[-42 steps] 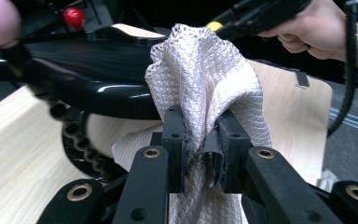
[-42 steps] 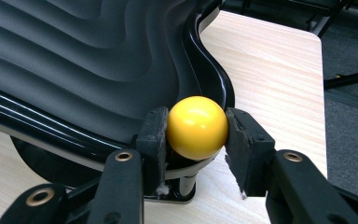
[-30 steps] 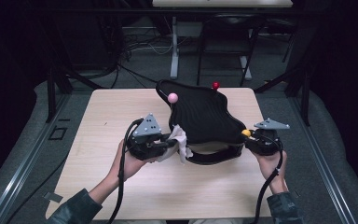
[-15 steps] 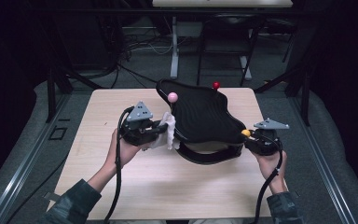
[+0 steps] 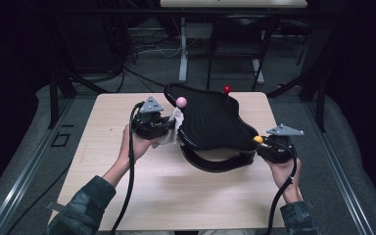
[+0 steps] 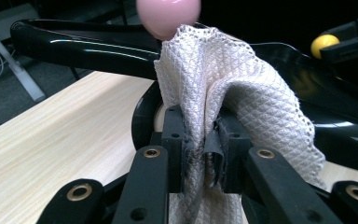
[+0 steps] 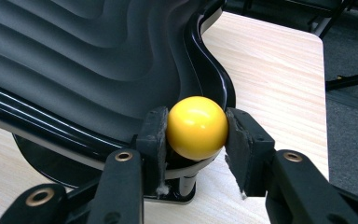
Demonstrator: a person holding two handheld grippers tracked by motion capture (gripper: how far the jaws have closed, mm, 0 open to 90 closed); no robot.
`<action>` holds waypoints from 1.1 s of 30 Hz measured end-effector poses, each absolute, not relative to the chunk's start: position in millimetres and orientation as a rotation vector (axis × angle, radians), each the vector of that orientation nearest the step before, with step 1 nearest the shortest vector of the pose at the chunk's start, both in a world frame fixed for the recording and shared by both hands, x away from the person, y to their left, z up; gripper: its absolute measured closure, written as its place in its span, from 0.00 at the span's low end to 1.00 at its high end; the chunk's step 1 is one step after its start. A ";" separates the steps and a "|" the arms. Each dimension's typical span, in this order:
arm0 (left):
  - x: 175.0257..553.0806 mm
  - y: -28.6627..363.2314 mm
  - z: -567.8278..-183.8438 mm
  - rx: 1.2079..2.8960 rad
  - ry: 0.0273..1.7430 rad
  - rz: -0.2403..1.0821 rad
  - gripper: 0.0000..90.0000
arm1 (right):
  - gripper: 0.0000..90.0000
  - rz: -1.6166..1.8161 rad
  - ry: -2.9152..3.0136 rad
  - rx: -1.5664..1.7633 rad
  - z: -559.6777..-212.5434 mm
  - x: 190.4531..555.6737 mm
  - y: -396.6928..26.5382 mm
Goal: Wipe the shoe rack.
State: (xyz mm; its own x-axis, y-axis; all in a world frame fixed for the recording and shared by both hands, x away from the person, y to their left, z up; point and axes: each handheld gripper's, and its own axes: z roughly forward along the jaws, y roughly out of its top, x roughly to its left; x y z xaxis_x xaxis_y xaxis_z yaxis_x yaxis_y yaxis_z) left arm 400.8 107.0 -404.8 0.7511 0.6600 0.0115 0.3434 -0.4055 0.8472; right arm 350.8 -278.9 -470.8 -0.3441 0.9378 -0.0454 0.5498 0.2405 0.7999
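cloth at the pink knob, yellow knob gripped

a glossy black wavy tray (image 5: 210,122) sits on its black stand (image 5: 215,160) around the middle of the light wooden table (image 5: 103,171), a little toward the far side. three ball knobs sit at its rim: a pink knob (image 5: 181,102) on the far left, a red knob (image 5: 227,89) at the far edge, and a yellow knob (image 5: 258,139) at the near right corner.

the left gripper (image 5: 164,128) is closed on a white textured cloth (image 6: 223,93), which is bunched between its jaws and touches the tray's left rim just under the pink knob.

the right gripper (image 7: 196,128) has its jaws pressed to both sides of the yellow knob, clamping it.
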 end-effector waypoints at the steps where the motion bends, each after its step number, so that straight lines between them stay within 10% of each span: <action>1: 402.8 106.4 -405.5 2.023 0.763 0.433 0.85 | 0.66 0.956 1.989 1.354 -470.8 350.8 -279.0; 33: 428.2 97.3 -446.9 2.039 0.818 0.390 0.83 | 0.66 0.961 1.989 1.347 -471.3 350.7 -278.9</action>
